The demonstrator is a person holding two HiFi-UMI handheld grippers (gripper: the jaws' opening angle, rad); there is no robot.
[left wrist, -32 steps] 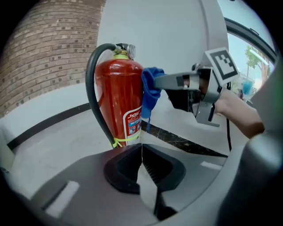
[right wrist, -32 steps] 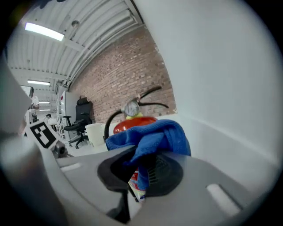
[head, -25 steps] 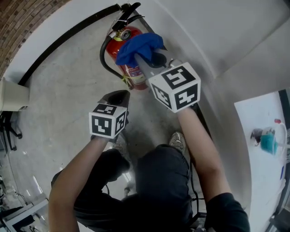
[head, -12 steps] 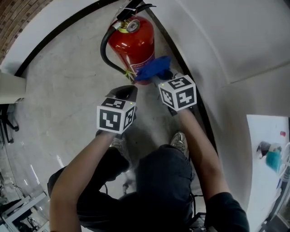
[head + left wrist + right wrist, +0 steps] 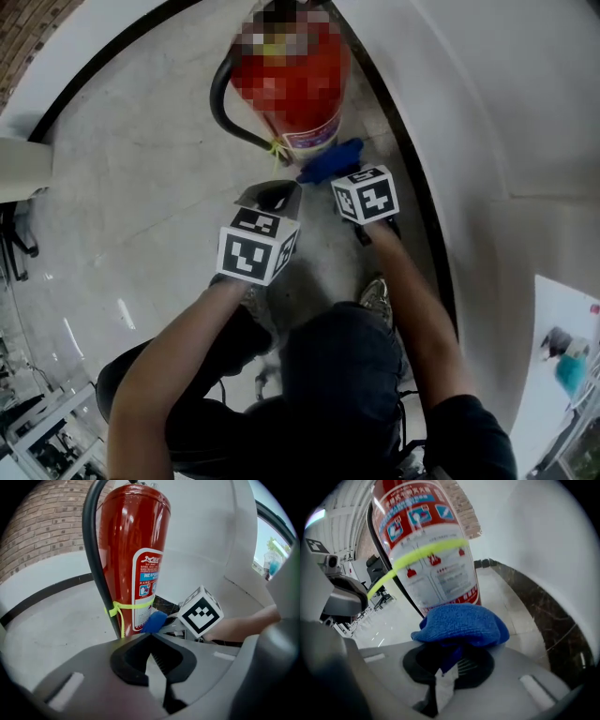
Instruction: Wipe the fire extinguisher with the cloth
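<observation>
A red fire extinguisher (image 5: 298,94) with a black hose (image 5: 225,111) and a yellow zip tie stands on the floor by the curved wall. The extinguisher (image 5: 132,559) fills the left gripper view and the extinguisher (image 5: 426,550) looms close in the right gripper view. My right gripper (image 5: 339,167) is shut on a blue cloth (image 5: 330,161), low beside the cylinder's base; the cloth (image 5: 461,623) bunches over the jaws and the cloth (image 5: 154,620) shows as a blue lump beside the label. My left gripper (image 5: 274,195) is shut and empty, a little short of the extinguisher.
A black skirting strip (image 5: 412,178) runs along the white curved wall (image 5: 487,103) just right of the extinguisher. Grey polished floor (image 5: 141,187) spreads to the left. The person's shoe (image 5: 377,292) and knees are below the grippers. A brick wall (image 5: 37,541) rises at far left.
My right gripper has slid the blue cloth down the extinguisher, from its top to near its base. The left gripper has sunk a little. The head camera has moved closer to the extinguisher.
</observation>
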